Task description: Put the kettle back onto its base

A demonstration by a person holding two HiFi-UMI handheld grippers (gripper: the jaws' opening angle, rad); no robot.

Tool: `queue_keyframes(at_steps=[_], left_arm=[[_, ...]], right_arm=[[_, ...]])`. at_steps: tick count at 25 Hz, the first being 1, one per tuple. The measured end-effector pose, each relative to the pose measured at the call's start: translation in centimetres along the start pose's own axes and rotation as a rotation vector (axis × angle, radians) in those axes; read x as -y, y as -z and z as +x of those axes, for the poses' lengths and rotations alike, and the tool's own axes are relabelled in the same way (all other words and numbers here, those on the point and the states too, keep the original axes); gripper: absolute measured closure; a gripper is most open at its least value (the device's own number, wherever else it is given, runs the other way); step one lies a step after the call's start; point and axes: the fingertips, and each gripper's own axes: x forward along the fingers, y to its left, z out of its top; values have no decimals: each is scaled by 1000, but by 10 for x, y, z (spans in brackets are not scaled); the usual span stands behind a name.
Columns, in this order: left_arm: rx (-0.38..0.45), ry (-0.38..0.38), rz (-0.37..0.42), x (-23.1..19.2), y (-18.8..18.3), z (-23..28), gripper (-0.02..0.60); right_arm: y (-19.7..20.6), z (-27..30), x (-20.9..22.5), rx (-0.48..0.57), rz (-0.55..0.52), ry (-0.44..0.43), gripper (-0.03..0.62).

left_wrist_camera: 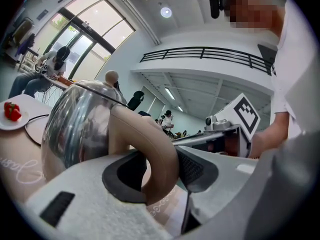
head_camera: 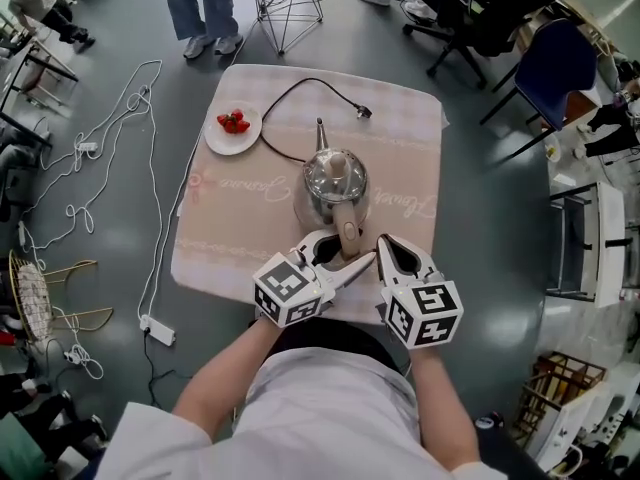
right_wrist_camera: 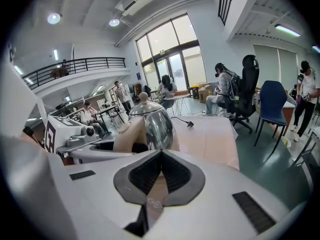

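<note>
Grips beige curved handle (head_camera: pixel 348 236) of shiny steel kettle (head_camera: pixel 335 183) with left tongs (left_wrist_camera: pixel 159 170) on pink-clothed bench (head_camera: pixel 400 128), holds right tongs (right_wrist_camera: pixel 160 176) closed, empty, just beside.

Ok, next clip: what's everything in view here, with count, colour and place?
kettle: one, silver with a beige handle, middle of the table
plate: one, white, far left of the table
strawberries: a few, red, on the plate
power cord: one, black, plug lying loose on the table beyond the kettle
tablecloth: one, pale pink, covering the table
extension lead: one, white, on the floor left of the table
chair: one, blue, far right
left tool: one, white, shut on the kettle handle
right tool: one, white, shut and empty, right of the handle
</note>
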Motion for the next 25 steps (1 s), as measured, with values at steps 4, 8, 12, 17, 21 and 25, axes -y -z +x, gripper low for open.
queue_keyframes(at_steps=[4, 8, 12, 17, 21, 25], left_arm=[[-5, -14, -2, -1, 2, -3, 405], [-38, -18, 12, 2, 8, -3, 405], [-74, -30, 26, 4, 18, -5, 407], [-101, -34, 34, 3, 24, -4, 407], [-149, -57, 4, 5, 38, -6, 405], [-163, -99, -16, 2, 39, -12, 403]], right_arm=[[0, 0, -1, 7, 3, -4, 589], [-2, 0, -2, 14, 5, -8, 589], [-2, 0, -4, 16, 7, -15, 589], [-1, 1, -4, 22, 13, -25, 589], [1, 3, -6, 24, 24, -41, 589], [2, 5, -12, 28, 41, -67, 589]])
